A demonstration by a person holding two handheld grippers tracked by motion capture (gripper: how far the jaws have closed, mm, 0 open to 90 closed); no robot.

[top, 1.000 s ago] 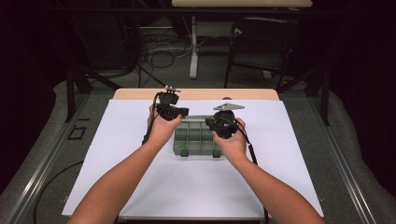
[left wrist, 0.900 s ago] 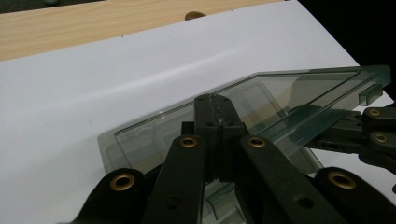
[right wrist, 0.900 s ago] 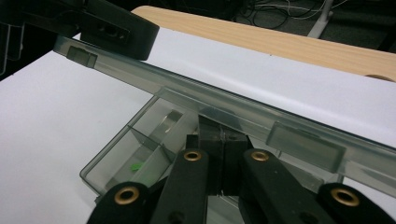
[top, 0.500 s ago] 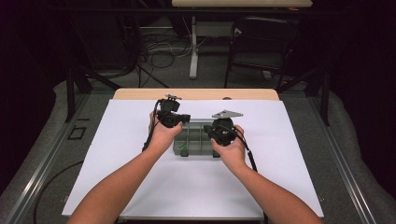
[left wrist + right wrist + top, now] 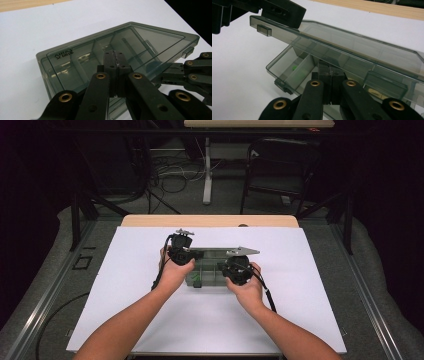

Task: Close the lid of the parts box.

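We find the left gripper (image 5: 113,75) at the lower centre of its own view, jaws pressed together on the raised lid (image 5: 120,47) of a smoky translucent plastic compartment box. The right gripper (image 5: 329,82), lower centre of its view, has its jaws closed at the front wall of the box's tray (image 5: 294,71); we cannot tell whether they pinch that wall. In the high view the box (image 5: 210,270) sits mid-frame on the white sheet (image 5: 310,310) between both hands. In our judgement, lifting the lid faster than the tray is restrained could drag the tray upward, spilling the small green item (image 5: 294,67).
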